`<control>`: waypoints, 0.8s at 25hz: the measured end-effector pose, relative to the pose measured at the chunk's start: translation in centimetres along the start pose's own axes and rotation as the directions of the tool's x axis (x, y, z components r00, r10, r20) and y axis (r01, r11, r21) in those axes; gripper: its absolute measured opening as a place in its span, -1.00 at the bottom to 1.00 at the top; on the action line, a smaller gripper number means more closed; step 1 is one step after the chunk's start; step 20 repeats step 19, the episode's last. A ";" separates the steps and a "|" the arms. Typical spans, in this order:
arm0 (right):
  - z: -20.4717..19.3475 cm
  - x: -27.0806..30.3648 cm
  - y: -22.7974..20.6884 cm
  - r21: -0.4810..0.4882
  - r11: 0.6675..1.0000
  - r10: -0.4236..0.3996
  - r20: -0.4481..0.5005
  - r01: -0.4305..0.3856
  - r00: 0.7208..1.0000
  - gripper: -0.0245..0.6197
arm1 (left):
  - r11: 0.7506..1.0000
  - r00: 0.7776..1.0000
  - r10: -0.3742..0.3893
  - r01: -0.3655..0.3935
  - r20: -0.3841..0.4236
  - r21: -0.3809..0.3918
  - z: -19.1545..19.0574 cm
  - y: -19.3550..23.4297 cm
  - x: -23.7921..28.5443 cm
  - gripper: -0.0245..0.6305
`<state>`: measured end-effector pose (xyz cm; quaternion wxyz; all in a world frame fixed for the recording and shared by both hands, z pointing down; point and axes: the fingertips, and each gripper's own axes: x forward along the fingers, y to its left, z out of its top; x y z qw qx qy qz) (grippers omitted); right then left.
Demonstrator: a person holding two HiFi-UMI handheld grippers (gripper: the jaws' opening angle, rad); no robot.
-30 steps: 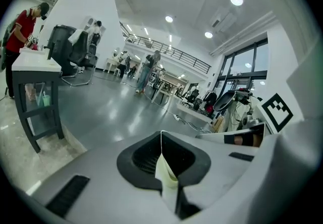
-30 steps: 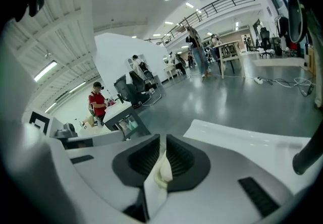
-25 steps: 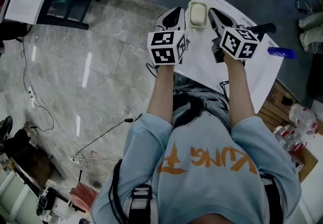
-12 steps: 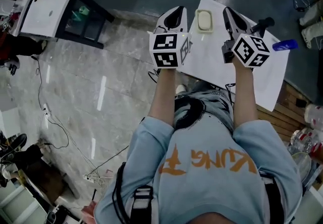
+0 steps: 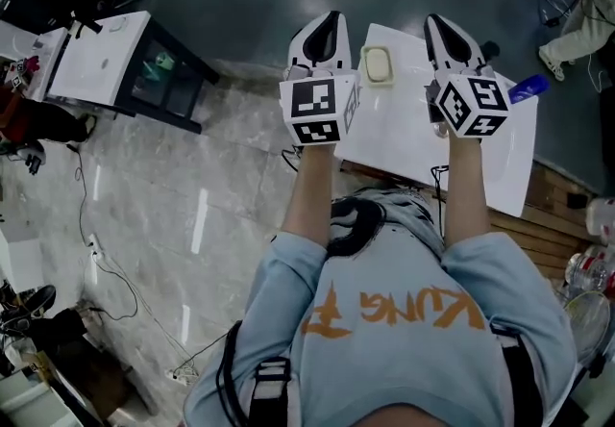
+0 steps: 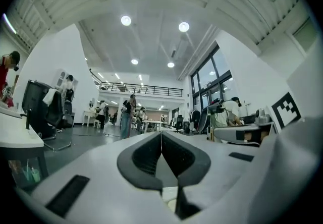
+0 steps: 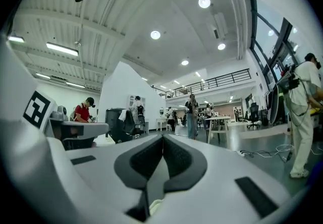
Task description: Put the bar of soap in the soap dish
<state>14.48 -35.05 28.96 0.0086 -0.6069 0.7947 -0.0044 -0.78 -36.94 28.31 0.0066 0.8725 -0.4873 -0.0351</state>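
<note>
Bar of soap [image 5: 377, 62] sits in the soap dish [image 5: 366, 80]; left claw [image 6: 161, 135] and right claw [image 7: 162, 137] clenched, empty.

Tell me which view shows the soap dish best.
The head view: the soap dish lies fully visible on the white table. Both gripper views look out over the room, showing at most an unidentifiable pale sliver beneath their jaws.

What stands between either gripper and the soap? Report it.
Nothing visible does. The soap sits on the white table between the left gripper and the right gripper, both shut and empty. The blue object lies off to the right.
</note>
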 end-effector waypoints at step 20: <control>1.5 -0.5 -0.8 -0.050 0.999 -0.005 0.028 0.007 1.000 -0.83 | 0.999 0.999 -0.036 0.036 -0.018 0.018 -0.5 -1.5 0.5 -0.85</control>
